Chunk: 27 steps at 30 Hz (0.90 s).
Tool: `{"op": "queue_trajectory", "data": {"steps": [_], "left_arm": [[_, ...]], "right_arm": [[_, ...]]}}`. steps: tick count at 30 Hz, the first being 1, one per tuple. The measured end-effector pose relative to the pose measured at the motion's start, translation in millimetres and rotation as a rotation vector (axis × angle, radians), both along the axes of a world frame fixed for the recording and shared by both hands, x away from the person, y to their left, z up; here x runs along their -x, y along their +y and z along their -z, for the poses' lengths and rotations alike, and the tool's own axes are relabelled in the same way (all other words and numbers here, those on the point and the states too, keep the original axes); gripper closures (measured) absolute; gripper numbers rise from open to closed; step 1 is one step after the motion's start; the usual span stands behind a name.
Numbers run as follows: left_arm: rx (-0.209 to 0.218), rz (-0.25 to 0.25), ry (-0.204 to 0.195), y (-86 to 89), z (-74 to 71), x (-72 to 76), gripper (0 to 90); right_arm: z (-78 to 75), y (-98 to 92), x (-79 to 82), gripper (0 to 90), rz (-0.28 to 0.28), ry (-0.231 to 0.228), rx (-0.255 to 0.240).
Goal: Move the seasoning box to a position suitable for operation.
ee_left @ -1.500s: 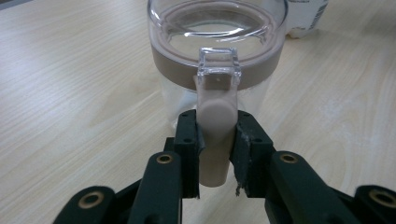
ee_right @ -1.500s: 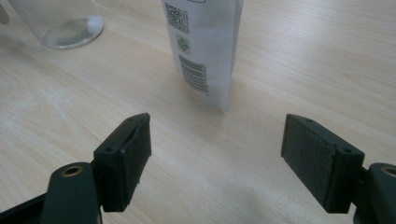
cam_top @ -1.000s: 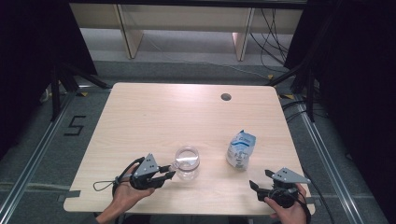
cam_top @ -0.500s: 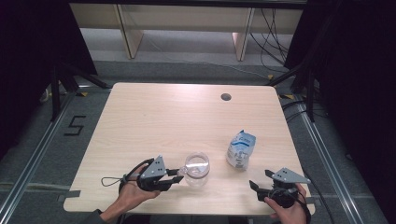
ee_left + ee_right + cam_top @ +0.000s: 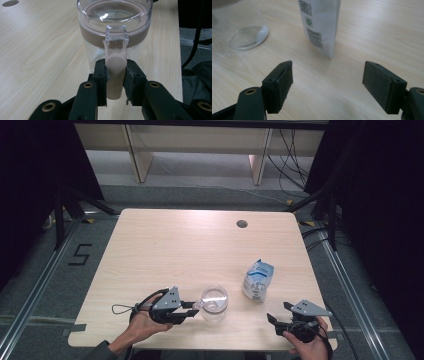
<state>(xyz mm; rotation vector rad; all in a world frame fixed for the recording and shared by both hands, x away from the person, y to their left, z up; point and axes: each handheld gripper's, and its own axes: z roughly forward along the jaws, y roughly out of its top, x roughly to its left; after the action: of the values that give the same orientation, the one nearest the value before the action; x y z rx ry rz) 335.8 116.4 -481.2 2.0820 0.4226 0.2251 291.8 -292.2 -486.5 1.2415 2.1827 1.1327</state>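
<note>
Clear lidded jar (image 5: 214,304) stands upright on the wooden table (image 5: 190,245), near the front edge, a little left of centre in the high view. Long axis vertical; lid uppermost, tan band under a transparent lid. A beige latch handle (image 5: 115,72) hangs down the jar's side from a clear hinge block at the lid rim, and points toward the person's left hand.

Left gripper (image 5: 192,305): jaws narrow, pads clamped on the latch handle from both sides, seen clearly in the left gripper view. Gripper lies roughly level, aimed rightward at the jar.

Just right of the jar and slightly farther back stands a white and blue pouch (image 5: 258,280), upright, tilted a little; barcode side faces the right gripper view. Jar and pouch apart, a strip of bare table between them.

Right gripper (image 5: 280,320): jaws wide, nothing between the pads, held near the front right corner of the table, short of the pouch.

Open room: whole far half of the table bare apart from a round cable hole (image 5: 242,224) near the back edge. Little margin between jar and front edge.
</note>
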Motion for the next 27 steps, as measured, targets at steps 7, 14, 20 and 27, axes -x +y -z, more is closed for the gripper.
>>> {"op": "queue_trajectory", "data": {"steps": [7,14,20,27], "left_arm": [[0.003,-0.032,0.006,3.2,0.3,-4.3,72.6],[0.012,-0.077,0.003,4.1,0.8,-9.0,72.5],[-0.007,-0.061,-0.016,3.1,0.2,-14.8,72.9],[0.005,-0.091,0.001,1.9,0.9,-17.7,72.5]], "right_arm": [[0.1,-0.3,0.0,25.3,0.001,-0.001,0.000],[0.0,0.3,0.2,25.3,-0.001,0.002,0.000],[0.3,0.3,0.0,25.3,-0.001,0.002,0.000],[0.6,1.7,1.0,25.3,0.008,0.009,-0.013]]}}
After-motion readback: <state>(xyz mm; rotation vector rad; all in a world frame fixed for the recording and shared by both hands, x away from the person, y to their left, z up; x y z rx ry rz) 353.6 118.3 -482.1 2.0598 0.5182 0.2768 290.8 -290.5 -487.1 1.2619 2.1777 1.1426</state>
